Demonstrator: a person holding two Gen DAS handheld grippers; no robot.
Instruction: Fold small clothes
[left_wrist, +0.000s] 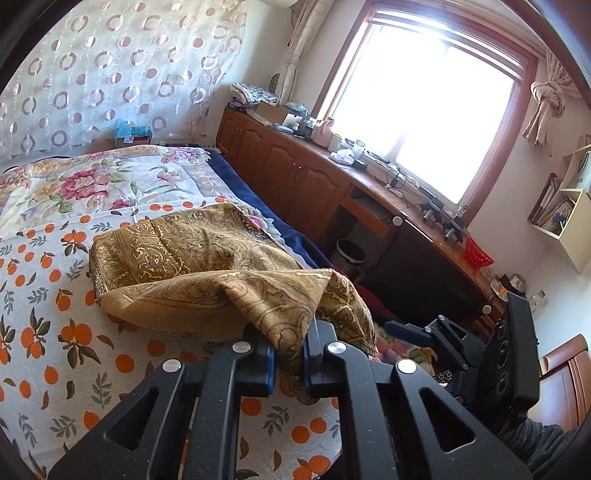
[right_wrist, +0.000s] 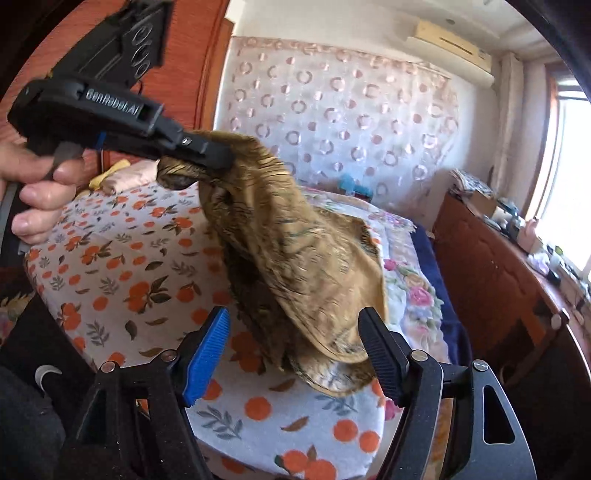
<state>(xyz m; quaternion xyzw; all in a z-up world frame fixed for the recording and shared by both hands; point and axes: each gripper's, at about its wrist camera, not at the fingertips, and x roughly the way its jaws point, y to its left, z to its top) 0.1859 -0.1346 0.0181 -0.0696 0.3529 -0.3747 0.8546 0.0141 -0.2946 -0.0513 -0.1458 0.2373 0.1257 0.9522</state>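
Left wrist view: brown paisley cloth (left_wrist: 192, 266) lies bunched on orange-print sheet (left_wrist: 55, 332) over bed, near corner lifted off it. Left gripper (left_wrist: 288, 363) nearly closed, blue pads pinching that corner.

Right wrist view: same cloth (right_wrist: 295, 258) hangs from left gripper (right_wrist: 207, 153) at upper left, draping down to sheet (right_wrist: 129, 273). Hand (right_wrist: 37, 184) wraps handle. Right gripper (right_wrist: 295, 347) stands wide open, cloth's lower fold between fingers, pads not pressing it. Floral quilt (right_wrist: 413, 288) beyond.
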